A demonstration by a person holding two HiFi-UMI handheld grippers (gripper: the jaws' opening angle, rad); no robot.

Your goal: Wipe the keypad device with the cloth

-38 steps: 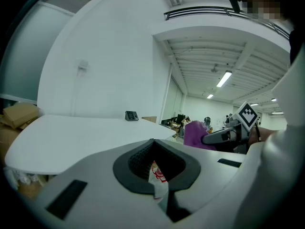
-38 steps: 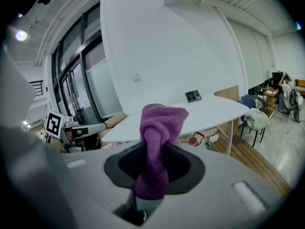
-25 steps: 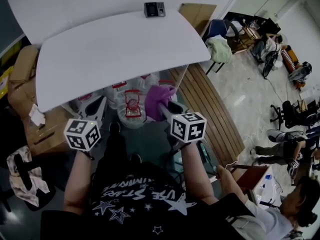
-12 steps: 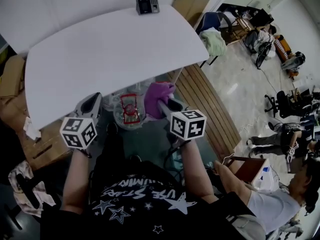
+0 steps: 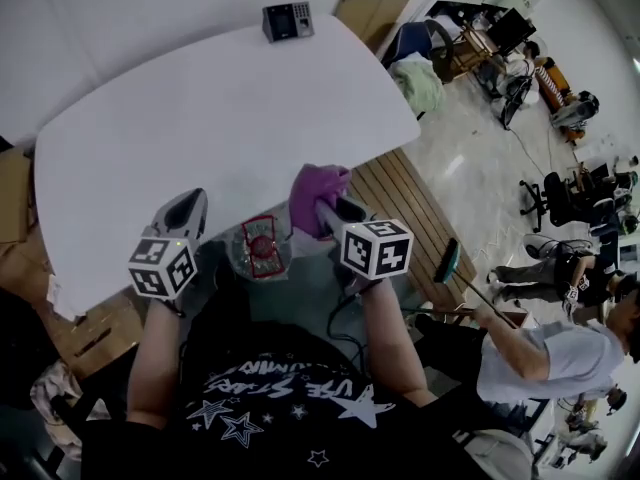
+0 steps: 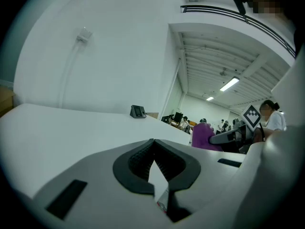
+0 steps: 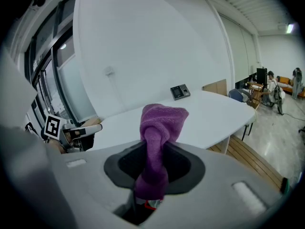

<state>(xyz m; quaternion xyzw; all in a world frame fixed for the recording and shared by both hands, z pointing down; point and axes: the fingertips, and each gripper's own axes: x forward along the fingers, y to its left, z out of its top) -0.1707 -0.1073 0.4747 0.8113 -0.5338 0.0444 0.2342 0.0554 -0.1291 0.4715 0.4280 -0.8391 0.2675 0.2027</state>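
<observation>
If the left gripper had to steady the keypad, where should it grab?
Probably pinch the keypad across its two side walls, coming over the table from the person's side: a small box at the far edge, face tilted up. The left gripper, shut and empty, must open first; the right gripper holds the cloth.

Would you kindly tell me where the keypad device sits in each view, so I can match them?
Head view: keypad device at the top, on the white table's far edge.
Left gripper view: the device is small, just left of centre, at the table's far edge.
Right gripper view: the device is right of centre, beyond the purple cloth.
Shared landmark: the white table.
</observation>
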